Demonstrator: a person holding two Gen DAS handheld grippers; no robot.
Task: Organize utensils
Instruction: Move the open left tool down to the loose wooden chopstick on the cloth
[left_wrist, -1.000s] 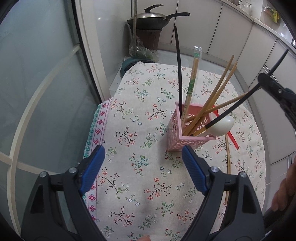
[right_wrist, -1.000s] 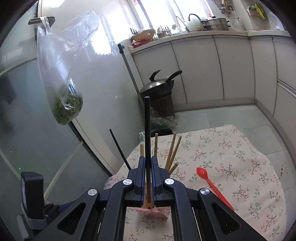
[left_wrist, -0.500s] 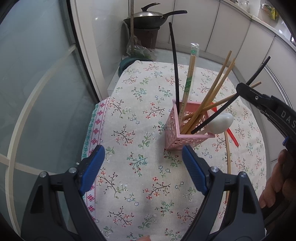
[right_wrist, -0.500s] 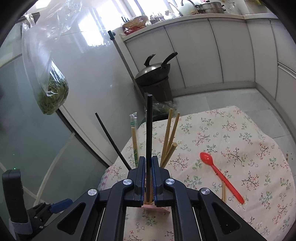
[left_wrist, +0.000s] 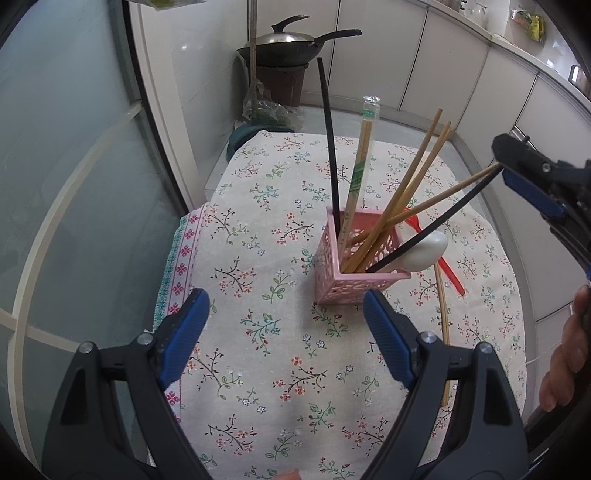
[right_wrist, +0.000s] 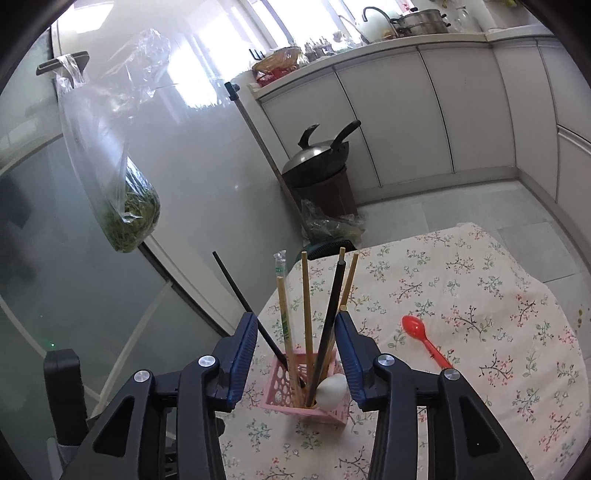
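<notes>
A pink lattice holder (left_wrist: 354, 284) (right_wrist: 282, 384) stands on the floral cloth with wooden chopsticks (left_wrist: 410, 184), a wrapped pair (left_wrist: 360, 173), two black chopsticks and a white spoon (left_wrist: 424, 247) (right_wrist: 332, 391) in it. My right gripper (right_wrist: 295, 326) (left_wrist: 517, 173) hovers over the holder and its jaws are opening. The leaning black chopstick (right_wrist: 330, 317) (left_wrist: 439, 221) stands in the holder between them, free of the left pad and resting by the right finger (right_wrist: 347, 336). My left gripper (left_wrist: 286, 306) hangs open and empty in front of the holder. A red spoon (right_wrist: 424, 339) (left_wrist: 448, 267) lies on the cloth.
One loose wooden chopstick (left_wrist: 443, 332) lies on the cloth right of the holder. The table edge (left_wrist: 173, 258) runs close to a glass door on the left. A wok (left_wrist: 295, 48) sits on a stand behind. A bag of greens (right_wrist: 129, 210) hangs from the door. A person's hand (left_wrist: 565, 350) holds the right gripper.
The right gripper, shut on the black chopstick in both earlier frames, lowered it into the holder and has opened off it. The left gripper stayed open and nearly still.
</notes>
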